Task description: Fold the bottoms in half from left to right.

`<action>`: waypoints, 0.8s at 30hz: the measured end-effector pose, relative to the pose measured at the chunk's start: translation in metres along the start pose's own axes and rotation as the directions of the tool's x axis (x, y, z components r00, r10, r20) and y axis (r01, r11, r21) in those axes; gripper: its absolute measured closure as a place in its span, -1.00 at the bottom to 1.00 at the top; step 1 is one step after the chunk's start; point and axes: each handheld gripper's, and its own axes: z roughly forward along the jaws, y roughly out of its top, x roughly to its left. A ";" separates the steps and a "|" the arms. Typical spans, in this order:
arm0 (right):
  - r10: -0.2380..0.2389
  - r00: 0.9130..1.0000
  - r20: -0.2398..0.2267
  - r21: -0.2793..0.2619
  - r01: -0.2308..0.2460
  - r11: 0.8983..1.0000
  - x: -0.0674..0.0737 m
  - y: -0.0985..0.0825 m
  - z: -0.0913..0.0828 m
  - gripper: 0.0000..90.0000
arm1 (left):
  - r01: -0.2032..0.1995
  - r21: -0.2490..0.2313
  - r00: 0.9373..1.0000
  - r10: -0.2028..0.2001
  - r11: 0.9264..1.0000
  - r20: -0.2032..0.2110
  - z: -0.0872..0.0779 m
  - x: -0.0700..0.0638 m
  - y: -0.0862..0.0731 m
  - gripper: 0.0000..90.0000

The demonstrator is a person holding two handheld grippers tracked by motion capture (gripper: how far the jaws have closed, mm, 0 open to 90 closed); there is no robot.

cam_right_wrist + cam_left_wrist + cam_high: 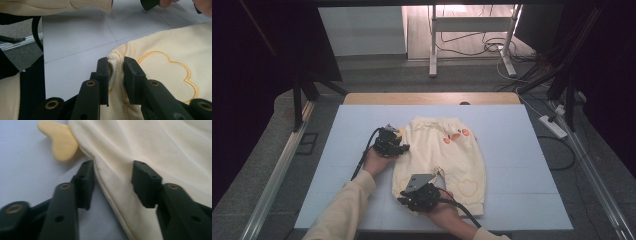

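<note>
A cream pair of small trousers (447, 155) with orange patches lies flat on the pale mat (517, 150). My left gripper (403, 146) is at the garment's left edge near the waist. In the left gripper view its jaws (112, 176) stand apart astride the folded cloth edge (110, 185), beside a yellow heart-shaped patch (61, 142). My right gripper (406, 199) is at the lower left leg. In the right gripper view it (116, 67) is shut on the ribbed cuff (113, 61), next to an embroidered cloud outline (170, 67).
The mat covers a wooden table (432, 98). A dark cable (362, 162) trails from the left gripper. A power strip (553, 126) and cables lie on the floor at the right, and a metal stand (472, 30) is beyond the table.
</note>
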 end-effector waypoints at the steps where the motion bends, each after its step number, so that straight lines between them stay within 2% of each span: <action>1: 0.001 1.000 0.001 0.000 -0.001 1.000 0.000 0.000 0.000 0.66 | -0.005 0.002 1.000 0.005 1.000 0.002 0.000 -0.001 0.000 0.38; 7: -0.005 1.000 0.002 0.003 0.005 1.000 0.000 0.000 0.000 0.66 | -0.015 0.011 1.000 0.015 1.000 0.021 -0.001 -0.003 0.001 0.78; 10: -0.005 1.000 0.002 0.003 0.005 1.000 0.000 0.000 0.000 0.66 | -0.012 0.008 0.999 0.012 1.000 0.032 -0.002 -0.001 0.001 0.88; 14: -0.005 1.000 0.001 0.000 0.005 1.000 0.000 0.000 0.000 0.66 | -0.012 0.003 0.999 0.012 1.000 0.040 -0.003 0.000 0.001 0.89; 24: 0.005 1.000 -0.007 -0.024 -0.005 1.000 -0.003 0.003 -0.007 0.67 | 0.025 -0.041 0.996 -0.022 0.999 0.083 -0.014 0.004 0.005 0.89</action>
